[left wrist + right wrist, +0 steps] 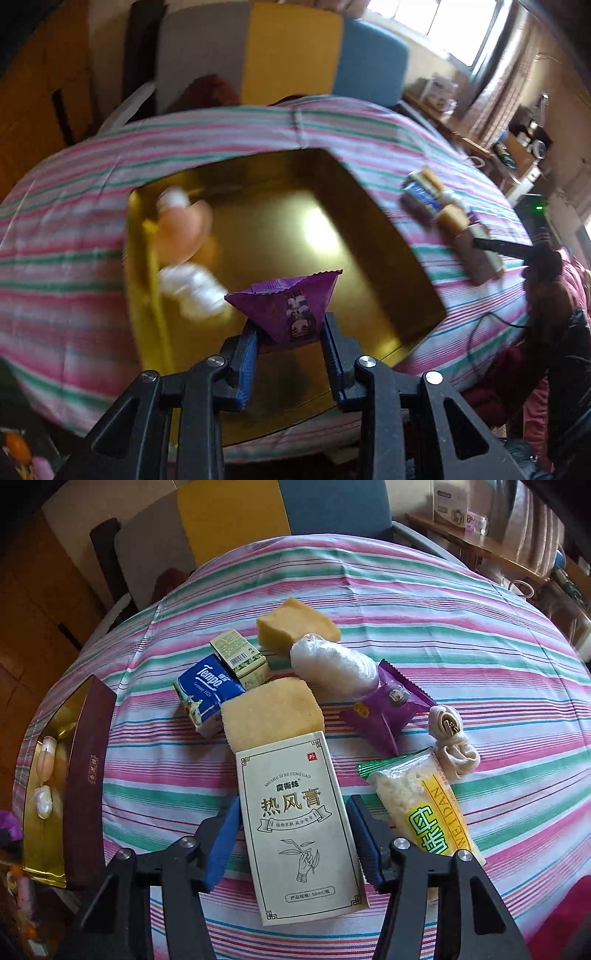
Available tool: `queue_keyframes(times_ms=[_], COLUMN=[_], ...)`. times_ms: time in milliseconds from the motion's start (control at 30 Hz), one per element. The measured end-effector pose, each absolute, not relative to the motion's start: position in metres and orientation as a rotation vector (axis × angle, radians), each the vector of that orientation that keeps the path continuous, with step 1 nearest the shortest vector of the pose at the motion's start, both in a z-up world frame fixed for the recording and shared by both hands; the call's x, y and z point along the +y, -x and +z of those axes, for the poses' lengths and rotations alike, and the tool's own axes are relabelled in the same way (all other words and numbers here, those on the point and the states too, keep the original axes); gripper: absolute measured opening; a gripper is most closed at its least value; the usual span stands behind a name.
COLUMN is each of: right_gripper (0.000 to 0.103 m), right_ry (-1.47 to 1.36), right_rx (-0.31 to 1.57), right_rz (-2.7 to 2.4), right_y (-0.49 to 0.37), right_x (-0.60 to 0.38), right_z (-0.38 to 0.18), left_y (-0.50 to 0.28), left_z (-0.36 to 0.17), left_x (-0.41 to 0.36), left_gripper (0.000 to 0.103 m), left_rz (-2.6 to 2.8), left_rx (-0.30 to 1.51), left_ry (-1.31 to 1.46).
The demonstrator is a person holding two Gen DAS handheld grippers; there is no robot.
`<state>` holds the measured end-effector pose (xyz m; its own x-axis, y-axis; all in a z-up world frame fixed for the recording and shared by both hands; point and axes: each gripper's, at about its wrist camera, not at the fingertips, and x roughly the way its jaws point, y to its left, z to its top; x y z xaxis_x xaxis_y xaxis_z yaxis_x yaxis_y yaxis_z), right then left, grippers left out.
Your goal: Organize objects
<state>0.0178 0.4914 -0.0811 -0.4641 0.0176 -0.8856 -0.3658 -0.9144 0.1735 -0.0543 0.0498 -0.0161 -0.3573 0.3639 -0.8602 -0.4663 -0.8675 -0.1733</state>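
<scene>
Clamped on a purple snack packet point(284, 310), the left gripper point(290, 343) holds it above the gold-lined box point(399, 236), where blurred white and peach items (too smeared to identify) lie. Spread open, the right gripper point(293, 834) straddles the white carton point(299, 823) lying on the striped tablecloth point(461, 646), its pads not touching it.

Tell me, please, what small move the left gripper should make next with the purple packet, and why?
Probably lower it a little and open. The left gripper holds the purple packet above the gold box, over bare floor beside the items already inside. The right gripper is open around the white carton, so that item seems next.
</scene>
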Motion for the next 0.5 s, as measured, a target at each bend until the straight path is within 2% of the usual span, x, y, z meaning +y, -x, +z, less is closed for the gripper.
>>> queue_keyframes(times_ms=[233,500], right_gripper=[0.057,0.054], right_ry=[1.481,1.498], right_rx=[0.471,0.352], right_rz=[2.441,2.445], right_y=[-0.019,-0.025], right_x=[0.489,0.469], right_z=[-0.082,-0.073], left_y=[0.081,0.097], left_z=[-0.056,-0.071], left_x=[0.024,0.026], left_gripper=[0.032,0.032], left_rz=[2.288,2.301], left_rx=[0.096,0.127], left_ry=[1.512,1.559])
